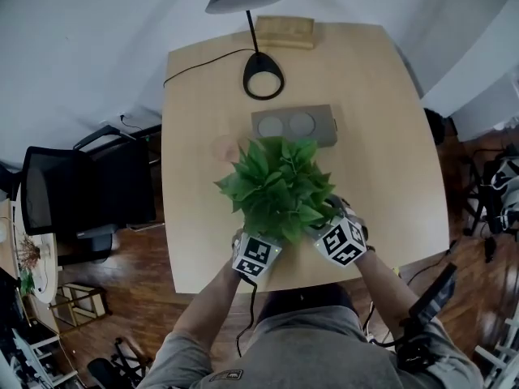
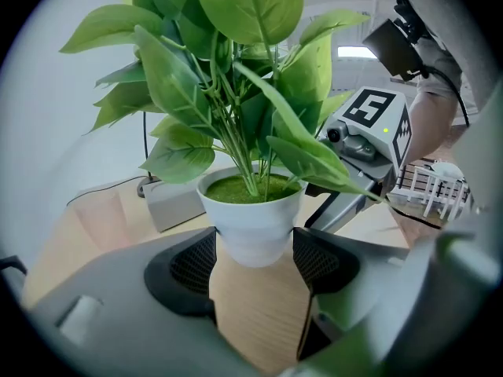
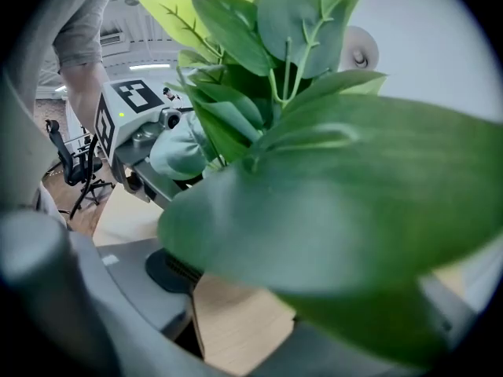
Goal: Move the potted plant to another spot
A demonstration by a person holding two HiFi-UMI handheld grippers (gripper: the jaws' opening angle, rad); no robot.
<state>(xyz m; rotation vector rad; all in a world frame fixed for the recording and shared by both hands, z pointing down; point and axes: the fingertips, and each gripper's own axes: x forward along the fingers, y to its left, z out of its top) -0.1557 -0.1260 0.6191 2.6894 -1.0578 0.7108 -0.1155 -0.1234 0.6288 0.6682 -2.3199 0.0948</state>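
Note:
The potted plant (image 1: 280, 186), broad green leaves in a white pot (image 2: 251, 218), is over the near middle of the wooden table (image 1: 389, 136). My left gripper (image 2: 253, 261) is shut on the pot, one black pad against each side of its lower wall. In the head view the left gripper (image 1: 258, 240) and right gripper (image 1: 328, 232) reach in under the foliage from the near edge. The right gripper (image 3: 259, 305) has its jaws set wide. Leaves hide its far pad and the pot, so any contact stays unseen. Its marker cube (image 2: 380, 116) shows close behind the pot.
A grey block with two round recesses (image 1: 293, 125) lies just beyond the plant. Further back stand a black desk lamp (image 1: 261, 75) with its cable and a small wooden box (image 1: 285, 31). A black office chair (image 1: 81, 193) stands left of the table.

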